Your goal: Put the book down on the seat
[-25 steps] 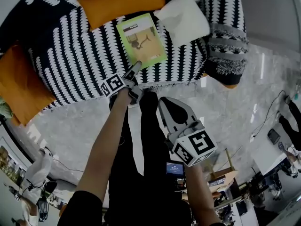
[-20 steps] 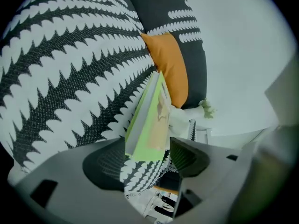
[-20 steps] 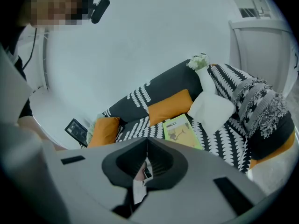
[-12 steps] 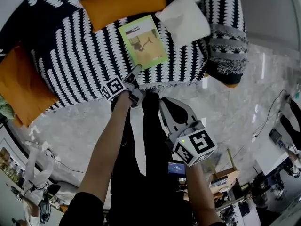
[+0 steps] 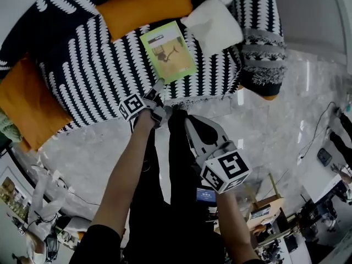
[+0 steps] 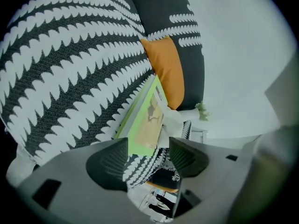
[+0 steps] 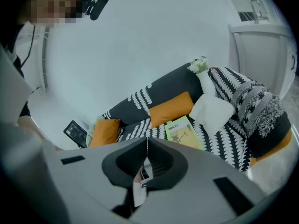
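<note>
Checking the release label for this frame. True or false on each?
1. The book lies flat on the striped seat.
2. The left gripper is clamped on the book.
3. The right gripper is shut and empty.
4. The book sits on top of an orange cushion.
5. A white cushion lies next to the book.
1. True. The book lies flat on the striped seat.
2. False. The jaws of the left gripper stand apart at the book's near edge, not clamped on it.
3. True. The jaws of the right gripper are together with nothing between them.
4. False. The orange cushion lies beyond the book; the book rests on the striped cover.
5. True. The white cushion lies by the book's far corner.
</note>
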A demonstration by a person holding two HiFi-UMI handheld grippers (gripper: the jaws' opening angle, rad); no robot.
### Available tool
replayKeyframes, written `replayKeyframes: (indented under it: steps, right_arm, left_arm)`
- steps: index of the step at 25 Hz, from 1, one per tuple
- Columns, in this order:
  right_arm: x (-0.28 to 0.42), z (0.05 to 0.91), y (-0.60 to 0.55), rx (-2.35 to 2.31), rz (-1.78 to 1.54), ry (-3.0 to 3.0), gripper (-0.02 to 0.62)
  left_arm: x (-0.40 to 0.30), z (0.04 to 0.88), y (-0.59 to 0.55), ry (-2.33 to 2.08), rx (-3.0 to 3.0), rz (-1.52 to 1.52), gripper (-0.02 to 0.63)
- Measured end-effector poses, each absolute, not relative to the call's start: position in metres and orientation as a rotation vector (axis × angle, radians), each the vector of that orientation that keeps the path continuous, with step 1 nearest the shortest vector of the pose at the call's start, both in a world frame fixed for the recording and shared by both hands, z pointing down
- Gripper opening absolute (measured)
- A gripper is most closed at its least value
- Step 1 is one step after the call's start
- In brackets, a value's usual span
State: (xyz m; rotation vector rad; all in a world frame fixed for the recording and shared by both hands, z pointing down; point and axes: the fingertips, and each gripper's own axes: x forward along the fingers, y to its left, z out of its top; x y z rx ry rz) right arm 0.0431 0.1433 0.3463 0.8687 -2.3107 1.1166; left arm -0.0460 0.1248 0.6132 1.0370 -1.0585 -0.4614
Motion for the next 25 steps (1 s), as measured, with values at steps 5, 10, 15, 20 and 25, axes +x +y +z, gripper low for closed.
replayKeyframes:
  steps: [5,10,15,20,25]
  right_arm:
    - [0.043,0.329,0.145,0.909,1.114,-2.309,0.017]
    - [0.048,0.308,0.147,0.95,1.108,-2.316,0.017]
    - [0.052,0.287,0.158,0.983,1.085,-2.323,0.017]
    - [0.048,0.271,0.168,1.02,1.08,-2.323,0.017]
    - [0.044,0.248,0.178,1.063,1.075,-2.33,0.017]
  left_arm:
    - [-0.046,0.591,0.127,-1.054,1.059,-0.442,0.24]
    - [-0.048,0.561,0.122,-1.057,1.076,-0.432,0.203]
    - [-0.047,0.523,0.126,-1.027,1.115,-0.436,0.138]
    - [-0.053,0.494,0.126,-1.0,1.17,-0.406,0.079]
    - [-0.059,0.463,0.135,-0.977,1.193,-0.397,0.031]
